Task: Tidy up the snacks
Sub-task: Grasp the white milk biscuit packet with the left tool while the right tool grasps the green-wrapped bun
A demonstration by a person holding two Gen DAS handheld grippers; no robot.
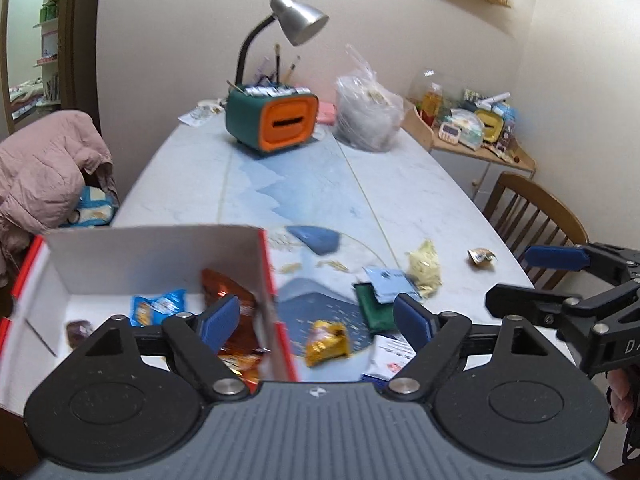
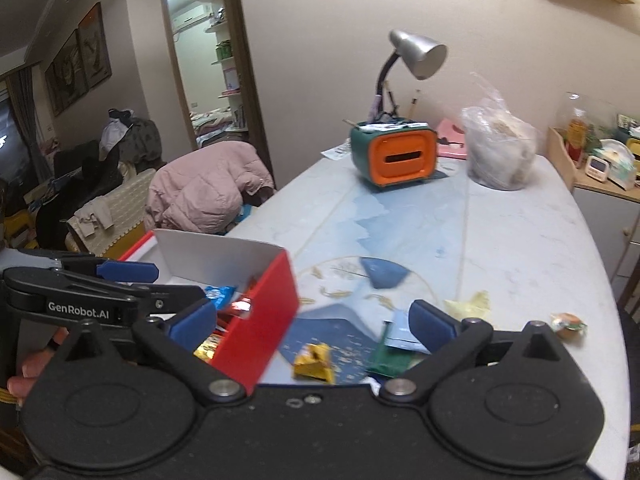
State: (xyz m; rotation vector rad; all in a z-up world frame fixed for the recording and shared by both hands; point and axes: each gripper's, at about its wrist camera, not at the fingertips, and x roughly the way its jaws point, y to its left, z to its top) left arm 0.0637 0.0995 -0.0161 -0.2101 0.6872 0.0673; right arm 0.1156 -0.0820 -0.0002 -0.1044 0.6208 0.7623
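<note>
The left gripper hangs above the near end of the surface with its blue pads spread wide and nothing between them. Its left pad sits over the inside of a red-and-white cardboard box, its right pad over the loose packets beside the box. The right gripper is likewise wide apart and empty – in the left wrist view it shows at the right edge, above the surface edge near a wooden chair.

The box stands at the near left corner of the surface, open at the top. Inside lie a blue snack packet, an orange-red foil packet against the right wall, and a small dark item at the left, too blurred to name.

Outside the box, on the blue-patterned part of the surface, lie the snacks still loose: a gold-wrapped snack just beside the box's red wall, a green packet with a light blue packet overlapping it, a pale yellow wrapper just beyond those, and a small round wrapped snack apart toward the right edge. A white sachet lies nearest the camera, partly hidden by the gripper.

At the far end stand an orange-and-green organiser with a silver desk lamp rising behind it, and a clear plastic bag beside it. A pink padded jacket is draped over a seat to the left.
</note>
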